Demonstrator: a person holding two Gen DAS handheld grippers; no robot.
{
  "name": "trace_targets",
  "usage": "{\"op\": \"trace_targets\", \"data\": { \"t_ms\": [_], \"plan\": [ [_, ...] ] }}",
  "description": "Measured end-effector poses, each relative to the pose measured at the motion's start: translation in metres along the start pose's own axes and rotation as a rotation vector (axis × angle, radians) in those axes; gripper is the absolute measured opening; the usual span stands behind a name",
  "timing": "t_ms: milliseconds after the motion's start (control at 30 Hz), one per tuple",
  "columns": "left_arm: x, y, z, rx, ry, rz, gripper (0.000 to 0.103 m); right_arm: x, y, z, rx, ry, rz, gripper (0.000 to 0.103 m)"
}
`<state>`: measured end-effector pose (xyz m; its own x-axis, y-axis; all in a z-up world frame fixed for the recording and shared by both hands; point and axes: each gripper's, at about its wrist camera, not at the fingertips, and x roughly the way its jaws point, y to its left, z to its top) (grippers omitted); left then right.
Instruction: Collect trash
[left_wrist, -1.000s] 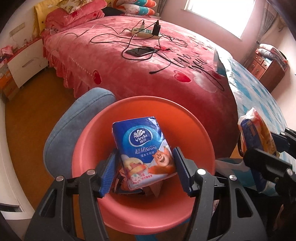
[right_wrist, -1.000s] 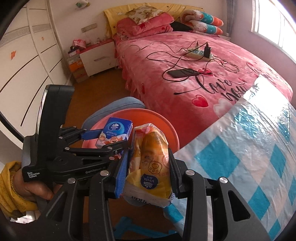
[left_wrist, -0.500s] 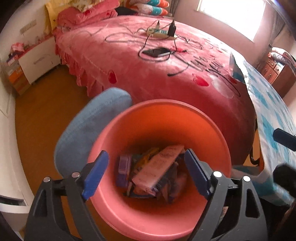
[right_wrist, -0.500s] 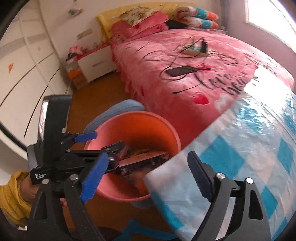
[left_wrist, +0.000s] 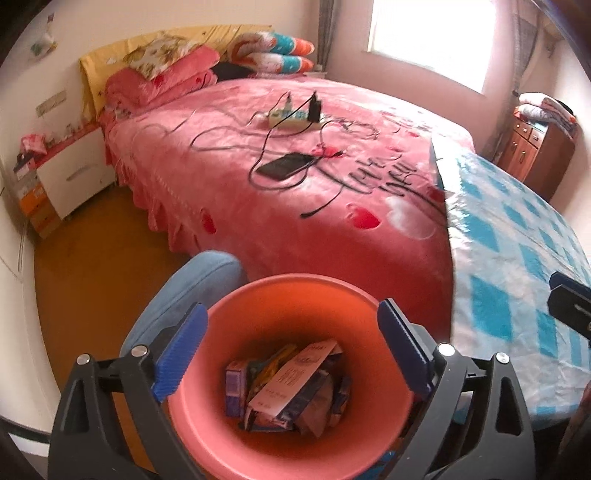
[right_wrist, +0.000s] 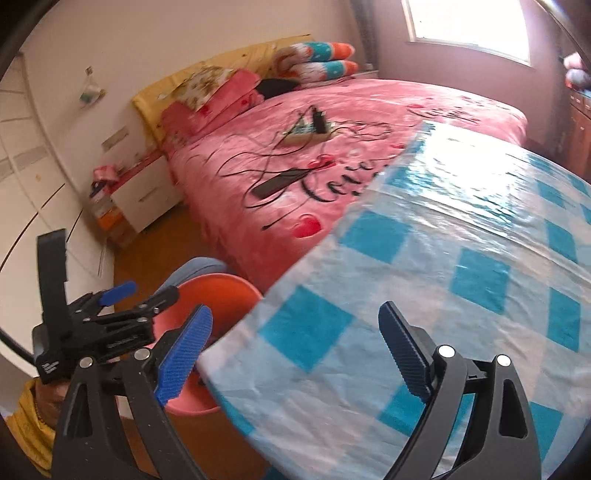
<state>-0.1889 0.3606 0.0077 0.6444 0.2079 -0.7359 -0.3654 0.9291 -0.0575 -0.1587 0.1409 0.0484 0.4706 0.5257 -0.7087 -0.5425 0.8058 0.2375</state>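
An orange-pink bin (left_wrist: 229, 435) sits low in the left wrist view, holding several wrappers and packets (left_wrist: 295, 387). My left gripper (left_wrist: 291, 347) is open and empty, hovering over the bin's mouth. In the right wrist view the bin (right_wrist: 218, 291) shows at lower left, partly hidden by the table edge. My right gripper (right_wrist: 295, 347) is open and empty above the table with the blue-and-white checked cloth (right_wrist: 461, 280). The left gripper (right_wrist: 122, 310) also shows there, beside the bin.
A blue cushioned seat (left_wrist: 184, 291) stands just behind the bin. A pink bed (left_wrist: 295, 177) carries a phone, cables and a power strip. A white nightstand (left_wrist: 70, 177) stands at far left on the wooden floor. A brown cabinet (left_wrist: 535, 155) is at far right.
Both grippers opened and let go: the blue tissue pack and the yellow snack bag are gone from the jaws. The right gripper has moved right, over the table. Both views tilted up.
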Motion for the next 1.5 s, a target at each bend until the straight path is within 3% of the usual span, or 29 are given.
{"op": "trace_targets", "data": {
  "t_ms": [533, 1033, 1500],
  "plan": [
    [-0.019, -0.092, 0.026, 0.069, -0.092, -0.158, 0.098, -0.04, -0.071, -0.014, 0.13, -0.09, -0.102, 0.091],
    [-0.02, -0.176, 0.03, 0.138, -0.089, -0.247, 0.099, -0.071, -0.14, -0.028, 0.243, -0.159, -0.207, 0.091],
    [-0.016, -0.266, 0.033, 0.231, -0.09, -0.322, 0.099, -0.11, -0.202, -0.039, 0.314, -0.228, -0.37, 0.091]
  ]
}}
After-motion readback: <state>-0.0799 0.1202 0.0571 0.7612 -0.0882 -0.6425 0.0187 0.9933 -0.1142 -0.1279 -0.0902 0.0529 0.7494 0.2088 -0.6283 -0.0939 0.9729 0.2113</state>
